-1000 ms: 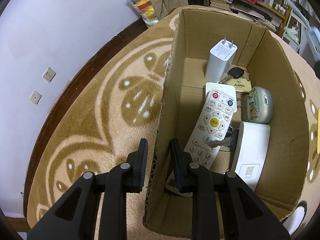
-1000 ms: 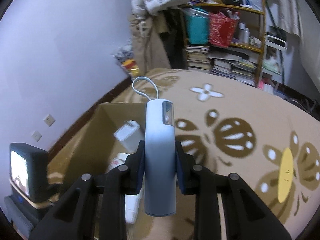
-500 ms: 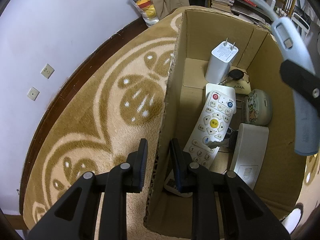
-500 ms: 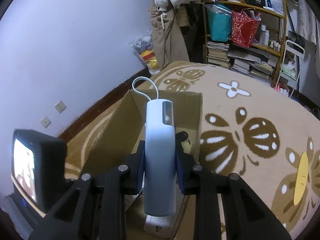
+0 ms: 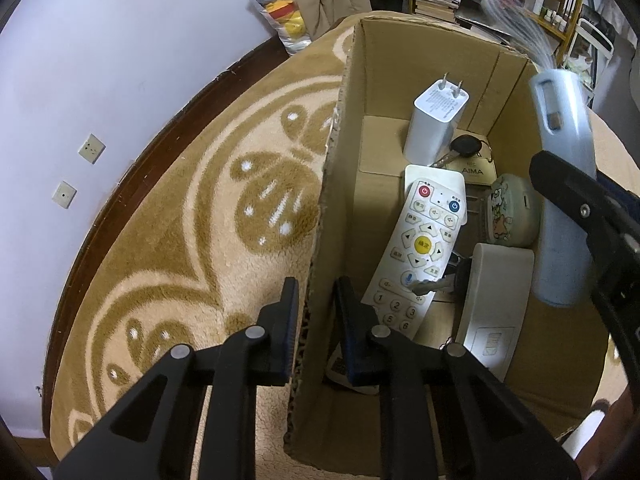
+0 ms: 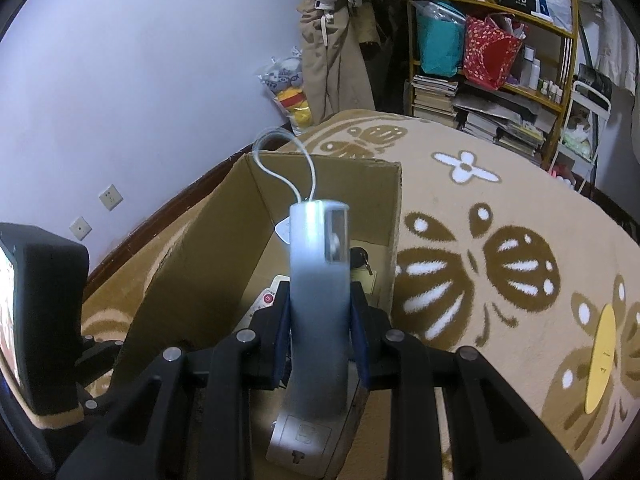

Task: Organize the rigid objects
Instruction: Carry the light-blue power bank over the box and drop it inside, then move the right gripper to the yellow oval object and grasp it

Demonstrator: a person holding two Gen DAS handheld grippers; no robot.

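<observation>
My left gripper (image 5: 314,316) is shut on the near-left wall of the cardboard box (image 5: 320,240), one finger inside, one outside. The box holds a white remote (image 5: 424,244), a white charger (image 5: 436,120), keys (image 5: 464,146), a round tin (image 5: 512,210) and a white rectangular device (image 5: 496,292). My right gripper (image 6: 319,332) is shut on a pale blue cylinder (image 6: 318,304) with a white loop cord, held above the box's right side. The cylinder also shows in the left wrist view (image 5: 564,184).
The box (image 6: 208,256) stands on a tan patterned rug (image 6: 500,264) near a purple wall with sockets (image 5: 92,148). A yellow flat object (image 6: 600,356) lies on the rug at right. Shelves with books and bags (image 6: 480,64) stand behind.
My right gripper has carried the blue cylinder further over the box and lower into it. My left gripper has kept its hold on the box wall.
</observation>
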